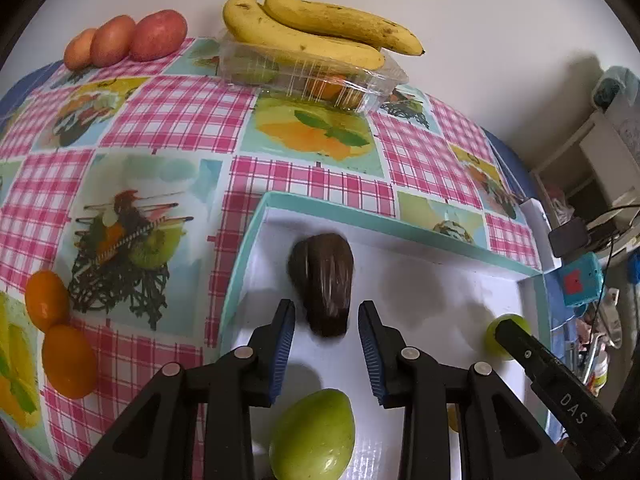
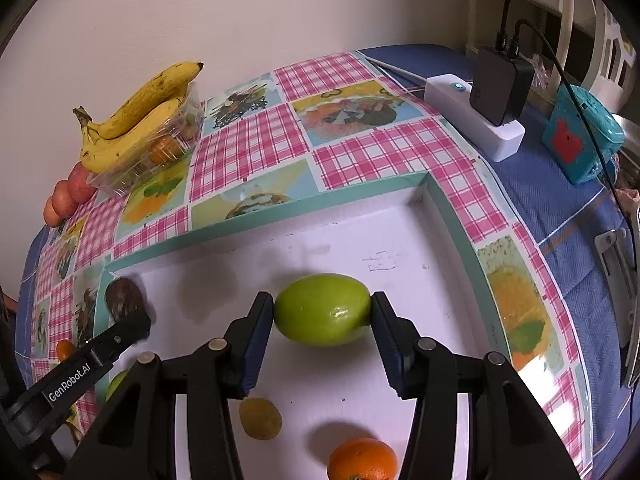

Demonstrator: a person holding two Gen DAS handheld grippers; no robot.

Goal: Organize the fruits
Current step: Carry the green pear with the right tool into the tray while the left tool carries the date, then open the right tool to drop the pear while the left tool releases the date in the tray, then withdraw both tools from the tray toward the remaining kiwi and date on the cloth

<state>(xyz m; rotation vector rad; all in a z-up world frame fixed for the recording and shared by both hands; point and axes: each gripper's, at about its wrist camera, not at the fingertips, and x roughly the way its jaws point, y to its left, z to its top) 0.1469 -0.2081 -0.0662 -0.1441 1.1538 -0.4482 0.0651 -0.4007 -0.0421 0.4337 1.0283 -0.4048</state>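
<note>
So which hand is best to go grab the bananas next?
Probably left. The left gripper is open and empty, and the bananas sit straight ahead of it. The right gripper seems busy: its pads touch both ends of a green fruit in the tray.

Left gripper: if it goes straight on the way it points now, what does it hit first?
Most likely the dark brown fruit lying in the white tray: its near end sits just ahead of the open left gripper, between the blue pads. Height above the tray is unclear.
</note>
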